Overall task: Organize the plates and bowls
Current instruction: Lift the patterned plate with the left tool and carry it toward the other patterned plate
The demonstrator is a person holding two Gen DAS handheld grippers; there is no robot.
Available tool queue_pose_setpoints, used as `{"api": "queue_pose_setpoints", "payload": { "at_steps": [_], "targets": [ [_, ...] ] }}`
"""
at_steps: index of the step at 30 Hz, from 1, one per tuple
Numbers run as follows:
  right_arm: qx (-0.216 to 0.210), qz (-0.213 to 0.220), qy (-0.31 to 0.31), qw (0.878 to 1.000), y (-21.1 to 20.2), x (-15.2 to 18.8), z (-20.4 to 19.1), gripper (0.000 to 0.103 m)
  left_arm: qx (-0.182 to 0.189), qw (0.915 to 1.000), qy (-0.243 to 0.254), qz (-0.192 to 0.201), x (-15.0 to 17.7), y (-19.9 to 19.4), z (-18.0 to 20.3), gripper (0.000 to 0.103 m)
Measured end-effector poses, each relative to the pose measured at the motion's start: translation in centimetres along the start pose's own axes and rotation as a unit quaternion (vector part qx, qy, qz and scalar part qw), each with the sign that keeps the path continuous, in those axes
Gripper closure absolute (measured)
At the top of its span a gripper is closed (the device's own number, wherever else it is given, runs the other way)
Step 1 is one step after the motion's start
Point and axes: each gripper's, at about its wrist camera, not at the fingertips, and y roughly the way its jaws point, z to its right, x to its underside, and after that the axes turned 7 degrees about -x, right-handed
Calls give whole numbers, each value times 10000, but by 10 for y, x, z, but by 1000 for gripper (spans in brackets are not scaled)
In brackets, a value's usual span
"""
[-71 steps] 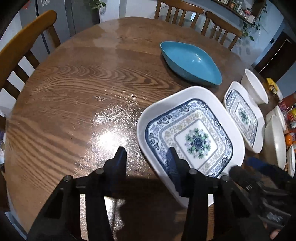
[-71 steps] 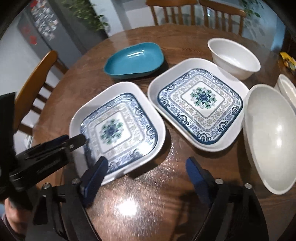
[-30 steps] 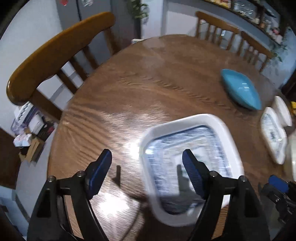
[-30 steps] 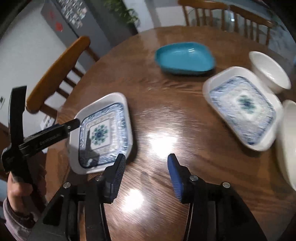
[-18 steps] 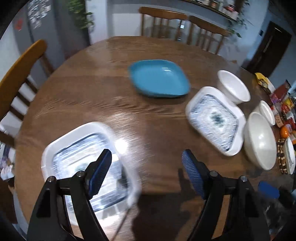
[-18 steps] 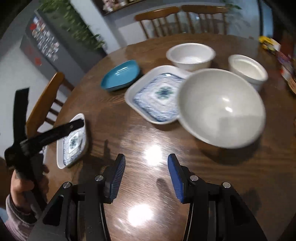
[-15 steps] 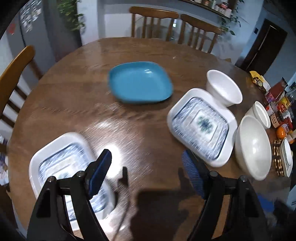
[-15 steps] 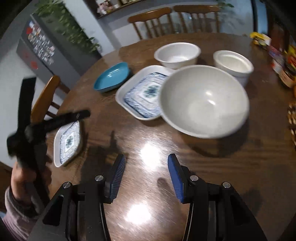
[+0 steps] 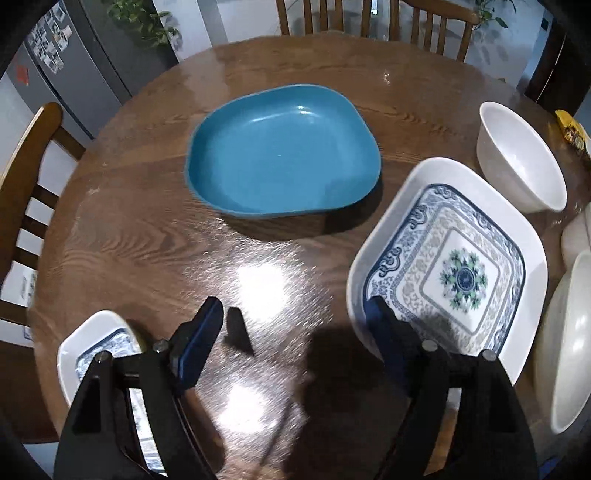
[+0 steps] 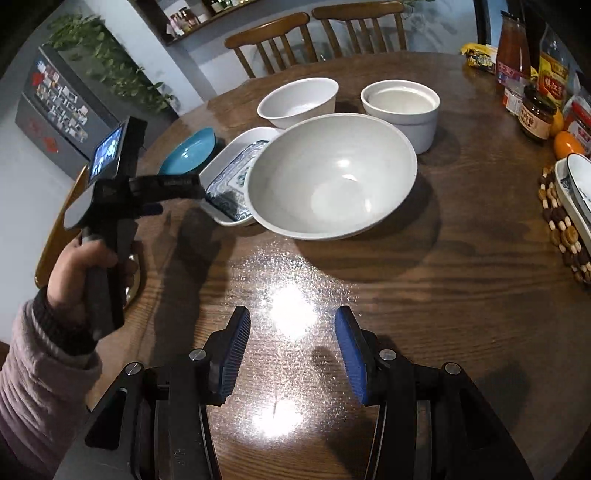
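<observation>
My left gripper [image 9: 295, 325] is open and empty above the wooden table, between a blue-patterned square plate [image 9: 450, 269] on its right and a second patterned square plate [image 9: 99, 354] at the table's near left edge. A teal dish [image 9: 284, 151] lies ahead of it. My right gripper [image 10: 293, 347] is open and empty over bare table. Ahead of it sits a large white bowl [image 10: 332, 177], partly over the patterned plate [image 10: 232, 177]. A white bowl [image 10: 299, 99] and a white round pot [image 10: 402, 107] stand behind. The left gripper also shows in the right wrist view [image 10: 177, 184].
Jars, bottles and an orange [image 10: 569, 144] crowd the table's far right. A beaded mat with a dish [image 10: 572, 195] lies at the right edge. Wooden chairs [image 10: 273, 33] ring the table. A white bowl [image 9: 521, 155] stands right of the teal dish.
My left gripper has let go of the patterned plate at the near left edge and swung right toward the teal dish. My right gripper turned right to face the large bowl.
</observation>
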Motion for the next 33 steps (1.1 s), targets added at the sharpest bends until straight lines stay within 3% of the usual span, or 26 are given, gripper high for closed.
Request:
{"api": "queue_pose_setpoints", "payload": {
  "at_steps": [4,12,15,21,27,31,33],
  "targets": [
    [-124,-74,-105,9998,7,-2,-5,54,-24,9994,353,3,24,-7,-7,24],
    [-357,-382,-346,9980,32,-10,-22,54,549,9954,734,-283,86,-23,-19,24],
    [-378,-431,-402,9975,36,-11,-28,54,924,9916,794,-440,112,-28,-15,24],
    [-329,-559,-484,9967,46,-12,-30,54,1080,9878,1020,-460,159,-44,-11,25],
    [-412,-795,-889,9920,64,-12,-45,54,1203,9884,718,-586,193,-48,-36,26],
    [-331,-853,-1408,9858,87,-20,-64,54,1034,9935,18,-479,190,-36,-69,26],
    [-189,-930,-1545,9834,99,-22,-69,54,1158,9920,-307,-398,191,-33,-72,26]
  ]
}}
